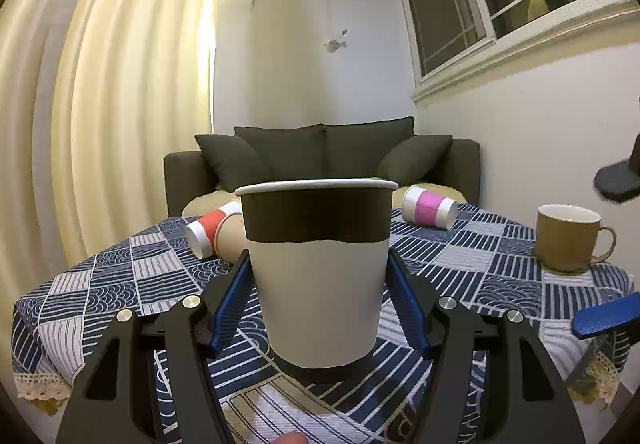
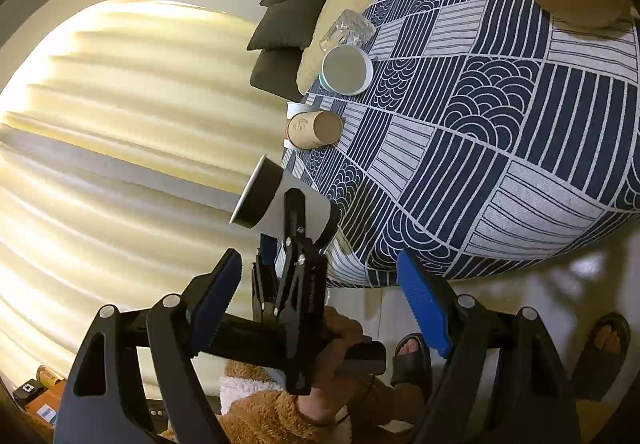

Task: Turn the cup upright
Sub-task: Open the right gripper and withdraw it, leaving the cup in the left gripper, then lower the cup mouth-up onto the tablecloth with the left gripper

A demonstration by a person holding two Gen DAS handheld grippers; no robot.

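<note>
A white paper cup with a dark brown band (image 1: 318, 268) stands upright, base on the patterned tablecloth (image 1: 460, 256), between the blue pads of my left gripper (image 1: 316, 268), which is shut on it. In the right wrist view the same cup (image 2: 276, 204) is held by the left gripper at the table's edge. My right gripper (image 2: 320, 280) is open and empty, off the table's side, above the floor.
A red-banded cup (image 1: 208, 230) and a tan cup (image 1: 232, 236) lie on their sides at back left. A pink-banded cup (image 1: 428, 206) lies at the back. A brown mug (image 1: 570, 236) stands upright at right. A teal-rimmed cup (image 2: 346, 70) and a clear glass (image 2: 348, 28) lie nearby.
</note>
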